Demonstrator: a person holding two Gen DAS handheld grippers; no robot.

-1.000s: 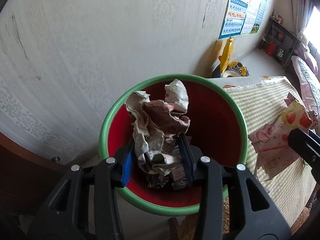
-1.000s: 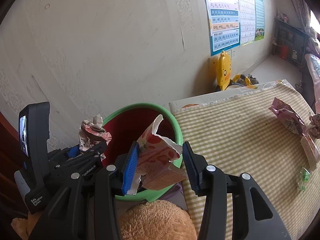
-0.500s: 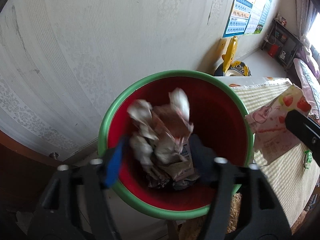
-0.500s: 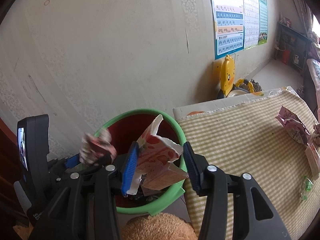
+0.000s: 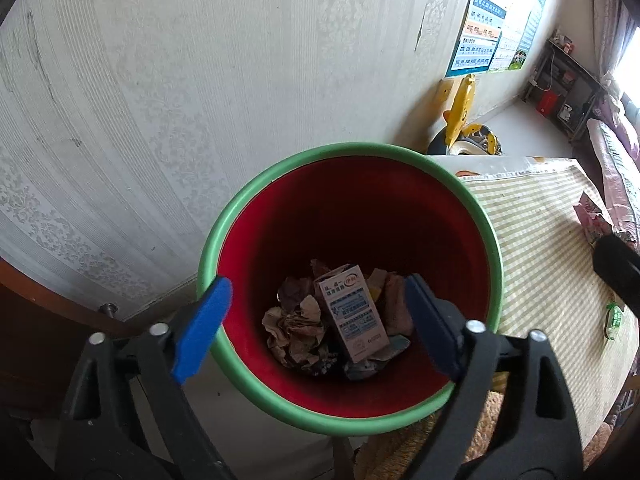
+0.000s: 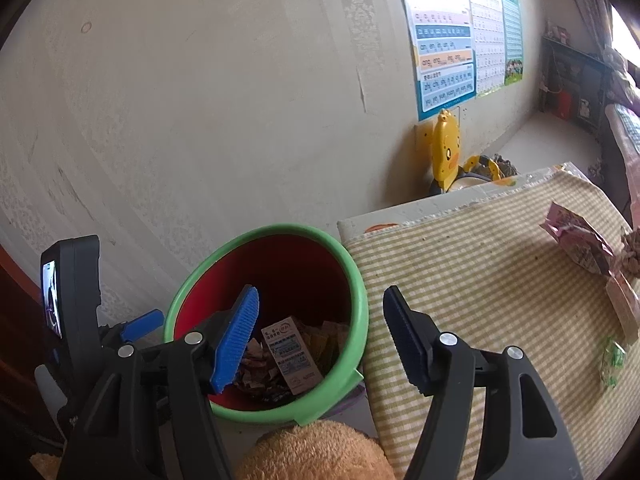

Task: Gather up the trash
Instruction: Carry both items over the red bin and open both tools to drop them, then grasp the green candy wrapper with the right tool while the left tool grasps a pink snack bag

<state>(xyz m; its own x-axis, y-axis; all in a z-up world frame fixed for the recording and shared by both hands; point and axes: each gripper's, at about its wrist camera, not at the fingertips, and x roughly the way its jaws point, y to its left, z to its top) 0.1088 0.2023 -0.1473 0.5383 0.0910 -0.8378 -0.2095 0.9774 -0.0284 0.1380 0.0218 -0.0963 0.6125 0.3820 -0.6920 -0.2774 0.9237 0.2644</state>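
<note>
A red bin with a green rim (image 5: pixel 486 220) (image 6: pixel 362 292) stands against the wall beside the table. Inside lie crumpled paper (image 5: pixel 296 322) and a small printed carton (image 5: pixel 354 312) (image 6: pixel 292 354). My left gripper (image 5: pixel 316 284) hangs over the bin's near side, its jaws opening with nothing between them. My right gripper (image 6: pixel 320 294) hovers over the bin's right rim, its jaws also opening and empty. On the checked tablecloth (image 6: pixel 480 280) lie a pink wrapper (image 6: pixel 576 240) (image 5: pixel 592 216) and a small green wrapper (image 6: pixel 612 360) (image 5: pixel 614 318).
A yellow duck toy (image 6: pixel 446 148) stands by the wall behind the table, under wall posters (image 6: pixel 444 64). A brown plush thing (image 6: pixel 316 456) sits below the bin's near edge. Dark wooden furniture (image 5: pixel 36 320) is at the left.
The left gripper let go of the crumpled paper, which dropped into the bin. The right gripper released the strawberry-print carton, which is gone from its jaws. Both pairs of jaws have widened.
</note>
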